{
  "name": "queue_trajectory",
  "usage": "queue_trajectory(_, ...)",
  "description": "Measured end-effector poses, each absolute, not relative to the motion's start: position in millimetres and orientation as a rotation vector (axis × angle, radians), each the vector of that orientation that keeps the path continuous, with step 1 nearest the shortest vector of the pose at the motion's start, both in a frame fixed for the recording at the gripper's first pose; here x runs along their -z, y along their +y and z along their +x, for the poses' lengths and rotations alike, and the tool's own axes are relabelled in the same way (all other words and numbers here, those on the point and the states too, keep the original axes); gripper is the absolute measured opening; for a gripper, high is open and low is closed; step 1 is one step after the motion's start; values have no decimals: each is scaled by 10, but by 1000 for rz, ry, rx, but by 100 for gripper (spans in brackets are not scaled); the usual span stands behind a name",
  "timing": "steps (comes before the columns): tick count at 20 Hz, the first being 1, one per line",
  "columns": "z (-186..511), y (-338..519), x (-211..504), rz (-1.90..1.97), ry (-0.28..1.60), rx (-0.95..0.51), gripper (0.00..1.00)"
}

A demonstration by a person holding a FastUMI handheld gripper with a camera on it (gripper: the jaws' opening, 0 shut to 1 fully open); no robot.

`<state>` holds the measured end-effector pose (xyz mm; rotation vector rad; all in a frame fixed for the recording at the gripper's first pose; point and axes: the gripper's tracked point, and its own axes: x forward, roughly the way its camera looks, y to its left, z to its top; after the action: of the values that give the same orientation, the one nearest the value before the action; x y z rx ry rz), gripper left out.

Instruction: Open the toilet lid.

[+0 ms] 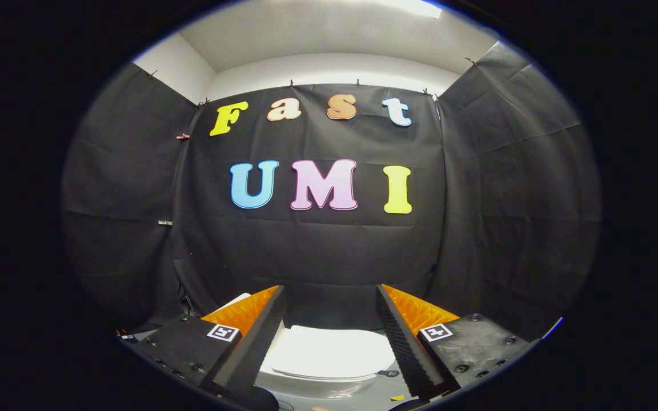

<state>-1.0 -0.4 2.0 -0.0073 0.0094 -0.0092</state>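
Gripper (329, 308): its two fingers are being held spread wide, with nothing gripped between them; the gap is being kept broad, probably so that the lid's edge can be taken in or pushed from below.

Toilet lid (329, 353): a white lid is being seen low down, in the gap between the fingers and below their tips; it is lying flat and closed on the bowl, so the task is being judged as not yet begun.

Toilet bowl (317, 388): a pale rim is showing just under the lid's front edge, nearer the camera.

Height of the tool: the gripper is being carried well above the lid and pointed at the wall rather than down, apart from the lid, so no contact is being made.

Booth wall (317, 251): black cloth is hanging behind the toilet and to both sides, closing the space in.

Next move, as judged: the tool is needing to be lowered and tipped down towards the lid's front edge, where a finger can be slipped under.

Risk: the lid looks smooth, so a finger could be sliding off.
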Motion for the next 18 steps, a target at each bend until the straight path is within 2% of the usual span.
queue_trajectory(9, 34, -101, 19, 25, 10, 14, 99)
queue_trajectory(18, 380, -719, 325, 109, 51, 104, 100)
